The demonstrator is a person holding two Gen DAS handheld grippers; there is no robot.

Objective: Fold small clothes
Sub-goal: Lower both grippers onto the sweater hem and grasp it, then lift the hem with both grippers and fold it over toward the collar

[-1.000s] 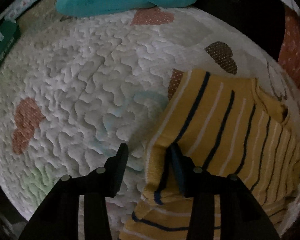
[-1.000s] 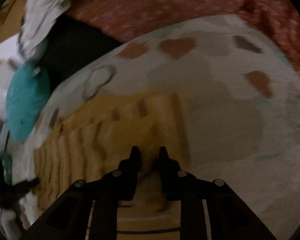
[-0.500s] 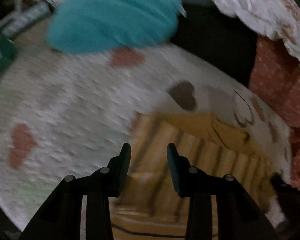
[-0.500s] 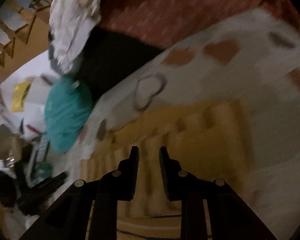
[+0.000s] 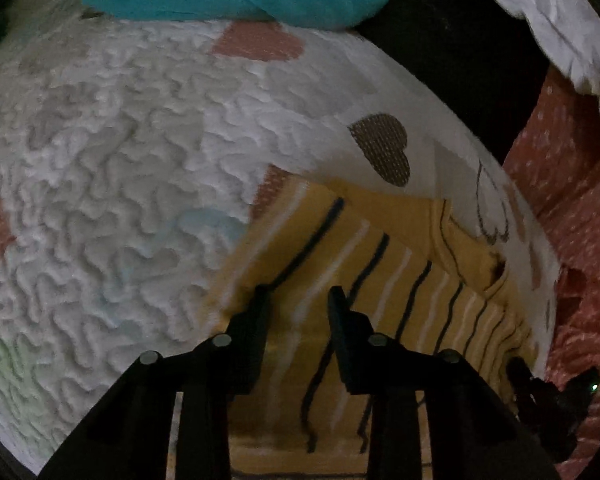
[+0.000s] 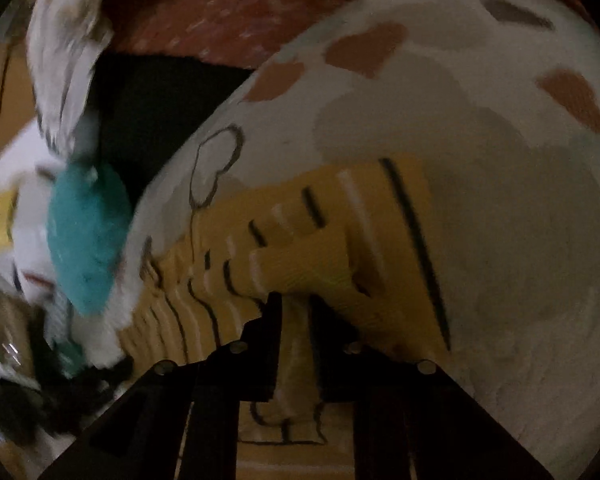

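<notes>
Left tongs (image 5: 298, 300) are occupying the lower centre of the left wrist view, pointing steeply downward. Their jaws have just been closing and are standing partly apart, with yellow striped fabric showing in the gap; whether the pads are pressing on it cannot be told.

Right tongs (image 6: 294, 300) are sitting at lower centre of the right wrist view, angled downward. Their jaws have just been closing and are standing nearly together, pinching a fold of the yellow striped garment (image 6: 300, 264) between the fingertips (image 6: 274, 304).
</notes>
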